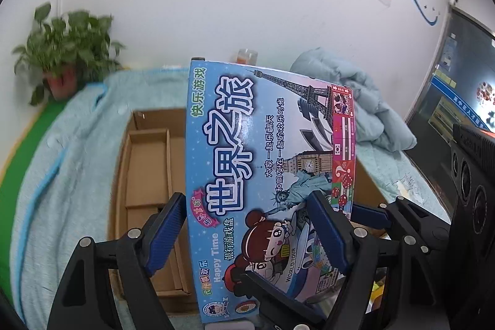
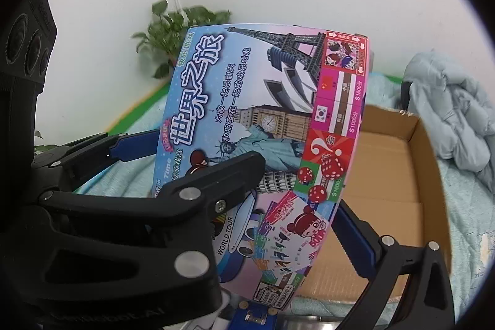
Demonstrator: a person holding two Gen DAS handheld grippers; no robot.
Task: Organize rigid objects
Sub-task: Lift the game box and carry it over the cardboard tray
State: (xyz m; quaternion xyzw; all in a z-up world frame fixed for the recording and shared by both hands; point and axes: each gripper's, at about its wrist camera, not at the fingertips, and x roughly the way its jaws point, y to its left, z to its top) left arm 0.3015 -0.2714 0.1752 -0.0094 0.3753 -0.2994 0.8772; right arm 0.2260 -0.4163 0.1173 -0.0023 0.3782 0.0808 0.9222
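I kept both the left gripper [image 1: 247,234] and right gripper [image 2: 297,215] closed across the board-game box [image 1: 269,163], fingers clamping opposite edges, to carry it level above the cardboard box [image 1: 148,163] on the bed [image 1: 62,175].

The game box [image 1: 263,175] hides much of the cardboard box [image 1: 148,175] behind it.

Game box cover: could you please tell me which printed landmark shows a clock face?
The tan clock tower at the middle of the game box; the dark lattice tower above it and the pale green statue below it show no clock.
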